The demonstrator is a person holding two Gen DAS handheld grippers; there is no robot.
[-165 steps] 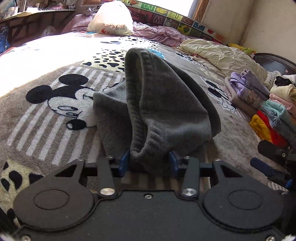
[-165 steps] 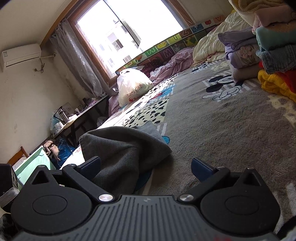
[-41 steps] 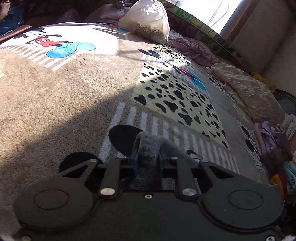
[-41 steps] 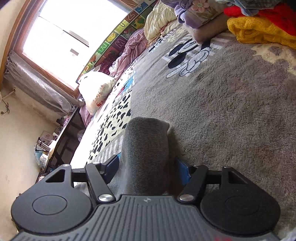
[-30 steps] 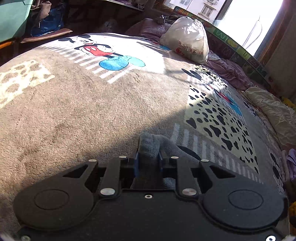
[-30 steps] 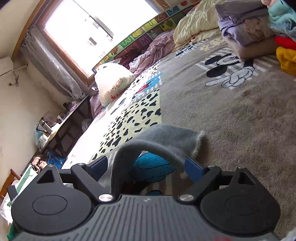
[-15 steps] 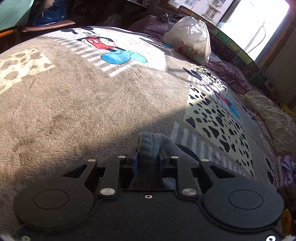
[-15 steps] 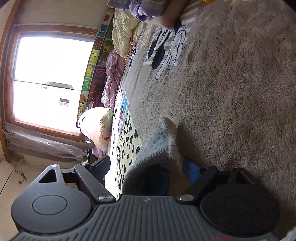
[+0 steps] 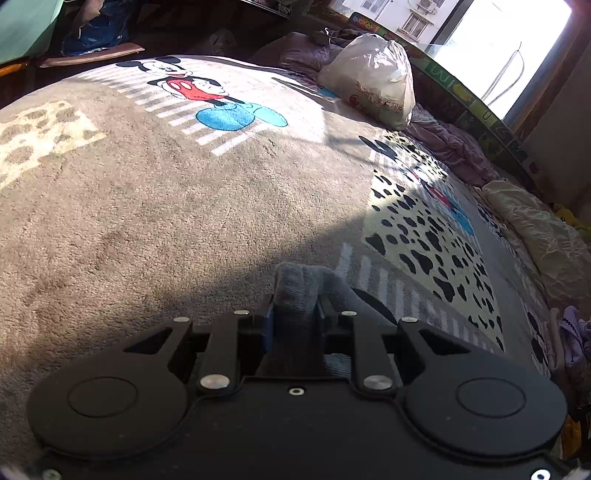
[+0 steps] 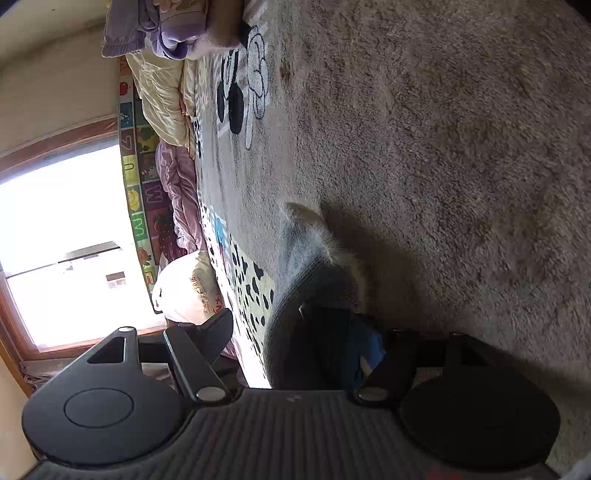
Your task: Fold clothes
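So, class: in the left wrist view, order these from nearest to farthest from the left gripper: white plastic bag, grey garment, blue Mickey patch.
1. Grey garment, clamped in the left gripper.
2. Blue Mickey patch, mid-blanket, left.
3. White plastic bag, far edge, by the window.

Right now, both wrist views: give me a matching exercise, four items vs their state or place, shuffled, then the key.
Column 1
1. left gripper
2. right gripper
3. white plastic bag
4. purple garments

Column 2
A. sits at the far edge of the blanket, near the window
B. fingers spread wide, grey garment lying between them
C. heaped at the top of the right wrist view
D. fingers closed on a bunched fold of the grey garment

Pairs: 1-D, 2-B, 3-A, 4-C
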